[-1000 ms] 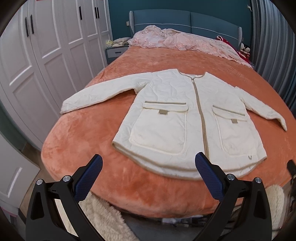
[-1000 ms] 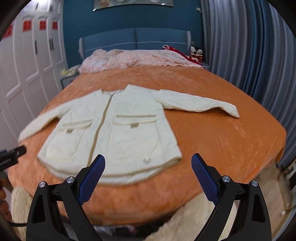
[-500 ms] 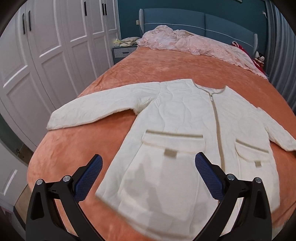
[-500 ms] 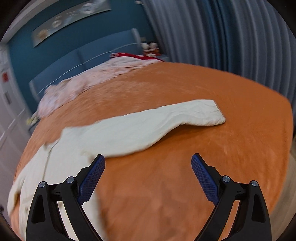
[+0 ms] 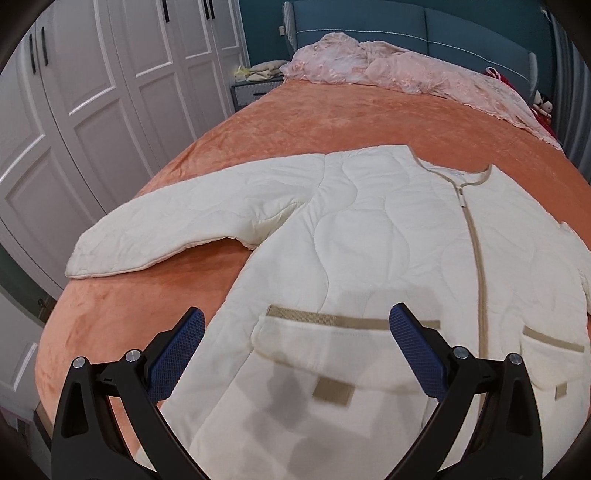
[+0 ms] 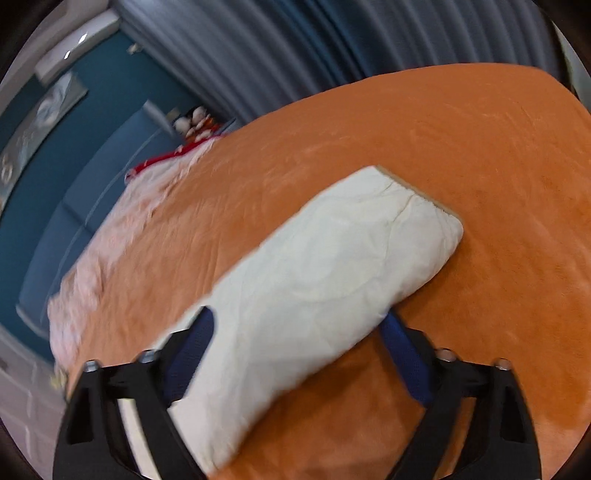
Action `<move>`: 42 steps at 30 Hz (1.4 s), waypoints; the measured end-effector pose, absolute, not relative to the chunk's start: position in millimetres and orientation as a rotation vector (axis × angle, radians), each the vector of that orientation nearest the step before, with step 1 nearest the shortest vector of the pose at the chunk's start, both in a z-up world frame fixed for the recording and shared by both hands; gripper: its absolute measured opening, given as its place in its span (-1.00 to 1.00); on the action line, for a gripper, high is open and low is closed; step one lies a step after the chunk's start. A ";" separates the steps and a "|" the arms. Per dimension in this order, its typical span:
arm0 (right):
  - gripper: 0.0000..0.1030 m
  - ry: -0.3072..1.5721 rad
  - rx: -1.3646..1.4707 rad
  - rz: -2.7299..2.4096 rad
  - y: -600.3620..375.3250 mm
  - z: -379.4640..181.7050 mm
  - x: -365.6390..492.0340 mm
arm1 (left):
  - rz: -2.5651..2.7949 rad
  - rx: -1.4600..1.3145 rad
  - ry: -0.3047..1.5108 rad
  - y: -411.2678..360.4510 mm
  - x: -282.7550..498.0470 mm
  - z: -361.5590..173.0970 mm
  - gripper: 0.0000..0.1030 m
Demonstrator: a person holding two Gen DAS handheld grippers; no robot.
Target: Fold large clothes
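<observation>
A cream quilted jacket (image 5: 369,229) lies face up and zipped on the orange bedspread (image 5: 314,122), its left sleeve (image 5: 177,229) stretched toward the wardrobe side. My left gripper (image 5: 297,332) hovers open over the jacket's left pocket (image 5: 332,354), with nothing between its fingers. In the right wrist view, rolled to a slant, the jacket's other sleeve (image 6: 332,258) runs between the blue pads of my right gripper (image 6: 297,317). Its jaws are closing around the sleeve a little behind the cuff (image 6: 417,199). I cannot see the pads pressing the fabric.
White wardrobe doors (image 5: 92,92) stand along the bed's left side. A nightstand (image 5: 251,90) sits by the blue headboard (image 5: 443,22). Crumpled pink bedding (image 5: 388,70) lies at the head of the bed. Grey-blue curtains (image 6: 295,44) hang beyond the bed's right edge.
Both grippers moved in over the bed and lower. The left came from the hem to above the pocket. The right swung to the sleeve, rolled, and its jaws narrowed around it.
</observation>
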State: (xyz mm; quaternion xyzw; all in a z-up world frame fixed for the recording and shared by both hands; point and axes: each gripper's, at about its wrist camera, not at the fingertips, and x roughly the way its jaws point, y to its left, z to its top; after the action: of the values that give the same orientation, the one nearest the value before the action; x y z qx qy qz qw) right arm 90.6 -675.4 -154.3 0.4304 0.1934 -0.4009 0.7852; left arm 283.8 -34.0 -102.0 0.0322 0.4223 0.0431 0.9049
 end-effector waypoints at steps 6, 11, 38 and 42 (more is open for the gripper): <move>-0.71 0.387 0.758 -0.706 -653.6 -96.3 147.1 | 0.106 0.060 0.873 -29.1 299.3 -111.0 0.90; -0.85 0.331 0.515 -0.365 -545.1 -15.8 217.4 | 0.127 0.037 0.867 -15.2 301.1 -113.0 0.90; 0.33 0.684 0.269 0.199 -255.5 -100.2 223.0 | -0.187 -0.456 0.994 26.3 351.3 -122.4 0.90; 0.33 0.697 0.393 0.006 -329.0 -106.8 199.4 | -0.194 -0.474 1.089 -3.4 367.9 -149.0 0.90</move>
State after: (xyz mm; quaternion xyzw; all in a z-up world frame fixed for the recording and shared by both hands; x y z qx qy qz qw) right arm 199.4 -329.0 -106.8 0.1914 0.3392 0.0032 0.9210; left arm 367.9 -3.4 -149.0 -0.2232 0.5121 -0.0912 0.8244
